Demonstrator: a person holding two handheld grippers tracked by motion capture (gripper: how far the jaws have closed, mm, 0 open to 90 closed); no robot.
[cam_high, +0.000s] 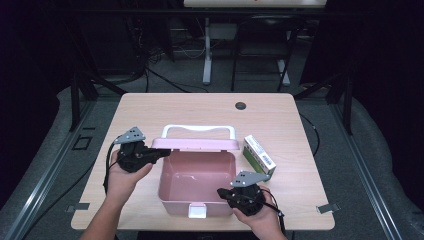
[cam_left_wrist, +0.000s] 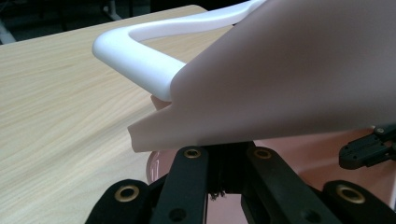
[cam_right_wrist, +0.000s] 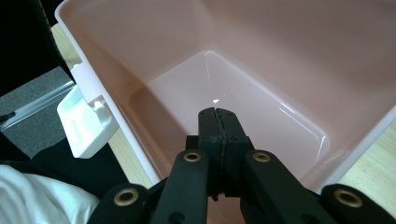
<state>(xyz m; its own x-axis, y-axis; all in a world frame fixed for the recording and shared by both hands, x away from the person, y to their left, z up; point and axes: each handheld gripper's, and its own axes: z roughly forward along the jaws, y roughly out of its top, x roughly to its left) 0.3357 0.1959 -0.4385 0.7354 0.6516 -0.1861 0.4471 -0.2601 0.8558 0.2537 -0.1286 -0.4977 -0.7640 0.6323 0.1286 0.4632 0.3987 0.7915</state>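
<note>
Pink plastic storage box (cam_high: 196, 186) is sitting open at the lower centre of the high view, its lid (cam_high: 192, 144) with a white handle (cam_high: 198, 130) standing up behind it. Left gripper (cam_high: 162, 153) is apparently pinching the lid's left corner, though its jaw tips are lying hidden under the lid. Right gripper (cam_high: 222, 192) is hovering clenched and empty over the box's right front corner. Right of the box, a green-and-white carton (cam_high: 259, 154) is lying on the wooden table (cam_high: 150, 110).

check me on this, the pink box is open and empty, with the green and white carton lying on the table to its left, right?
Not quite. The pink box is open and empty, but the green and white carton lies on the table to its right, not its left. The high view shows this.
</note>
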